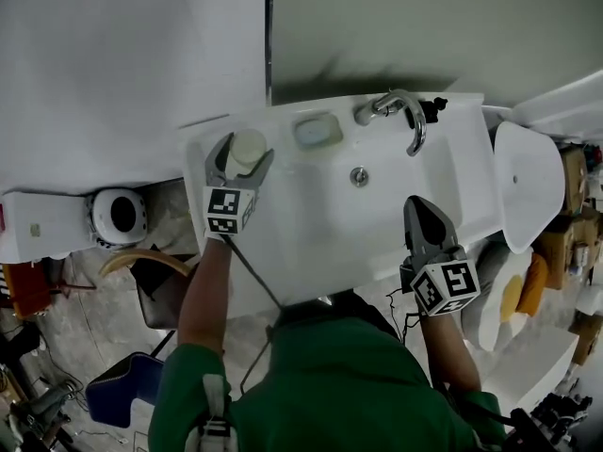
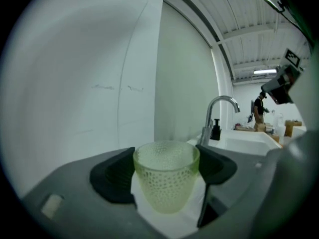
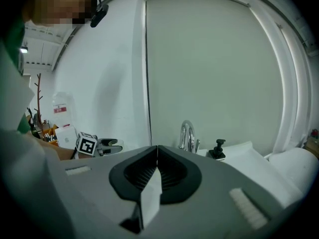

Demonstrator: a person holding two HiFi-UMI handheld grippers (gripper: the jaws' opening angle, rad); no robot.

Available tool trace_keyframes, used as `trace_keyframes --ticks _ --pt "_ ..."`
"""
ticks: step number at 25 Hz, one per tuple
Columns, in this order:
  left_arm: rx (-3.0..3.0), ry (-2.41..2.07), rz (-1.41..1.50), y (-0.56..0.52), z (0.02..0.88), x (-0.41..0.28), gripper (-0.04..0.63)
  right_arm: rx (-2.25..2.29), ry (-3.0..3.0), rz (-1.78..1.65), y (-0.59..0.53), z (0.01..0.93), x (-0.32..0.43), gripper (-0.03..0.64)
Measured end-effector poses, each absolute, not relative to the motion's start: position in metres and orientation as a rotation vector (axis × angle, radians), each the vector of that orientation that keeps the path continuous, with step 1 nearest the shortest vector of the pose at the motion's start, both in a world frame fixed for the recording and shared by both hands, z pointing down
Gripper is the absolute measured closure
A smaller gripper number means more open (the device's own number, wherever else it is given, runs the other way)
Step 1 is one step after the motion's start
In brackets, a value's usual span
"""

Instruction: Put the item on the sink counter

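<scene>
A pale yellow-green dimpled cup [image 1: 249, 147] [image 2: 166, 176] stands upright between the jaws of my left gripper [image 1: 241, 158] [image 2: 164, 169], which is shut on it. In the head view the cup is over the back left corner of the white sink counter [image 1: 283, 191]; whether it touches the counter I cannot tell. My right gripper [image 1: 420, 205] [image 3: 157, 152] hovers over the basin's front right with its jaws pressed together and nothing in them.
A chrome faucet [image 1: 403, 111] [image 2: 219, 108] [image 3: 187, 136] and a black soap pump [image 1: 435, 109] [image 2: 216, 129] stand at the back of the basin. A soap dish [image 1: 317, 130] lies right of the cup. A white toilet [image 1: 528, 182] stands to the right, and boxes and clutter sit on the floor.
</scene>
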State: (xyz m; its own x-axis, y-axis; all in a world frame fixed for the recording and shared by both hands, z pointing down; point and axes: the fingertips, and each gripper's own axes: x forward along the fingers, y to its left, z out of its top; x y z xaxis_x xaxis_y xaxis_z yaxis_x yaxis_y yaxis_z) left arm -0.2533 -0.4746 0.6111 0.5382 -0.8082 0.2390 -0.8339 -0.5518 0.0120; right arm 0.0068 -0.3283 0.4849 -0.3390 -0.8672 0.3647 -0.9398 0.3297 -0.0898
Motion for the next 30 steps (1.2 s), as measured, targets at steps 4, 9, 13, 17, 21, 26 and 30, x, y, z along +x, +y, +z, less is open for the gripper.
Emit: trace_keyframes --ticks 4,9,13,17,21,26,30 --pt "2.637 -1.414 0.324 -0.486 0.626 -0.256 0.215 1.627 -2.313 0.45 -0.326 0.496 0.005 0.615" --pt "2.624 -1.413 0.394 -0.498 0.654 -0.258 0.215 1.608 -2.31 0.465 -0.331 0.505 -0.001 0.615" --pt "2.607 -1.416 0.419 -0.5 0.665 -0.261 0.214 1.588 -2.321 0.479 -0.332 0.508 -0.01 0.614" --pt "2.603 -1.414 0.428 -0.499 0.668 -0.264 0.213 1.549 -2.347 0.485 -0.331 0.513 -0.02 0.614" --pt "2.594 -1.396 0.45 -0.496 0.667 -0.261 0.211 1.537 -2.363 0.487 -0.334 0.512 -0.022 0.615" --pt "2.571 -1.386 0.511 -0.489 0.671 -0.264 0.21 1.541 -2.387 0.496 -0.333 0.507 -0.023 0.615" --pt "2.535 -1.374 0.518 -0.485 0.672 -0.263 0.193 1.55 -2.408 0.504 -0.33 0.505 -0.019 0.615"
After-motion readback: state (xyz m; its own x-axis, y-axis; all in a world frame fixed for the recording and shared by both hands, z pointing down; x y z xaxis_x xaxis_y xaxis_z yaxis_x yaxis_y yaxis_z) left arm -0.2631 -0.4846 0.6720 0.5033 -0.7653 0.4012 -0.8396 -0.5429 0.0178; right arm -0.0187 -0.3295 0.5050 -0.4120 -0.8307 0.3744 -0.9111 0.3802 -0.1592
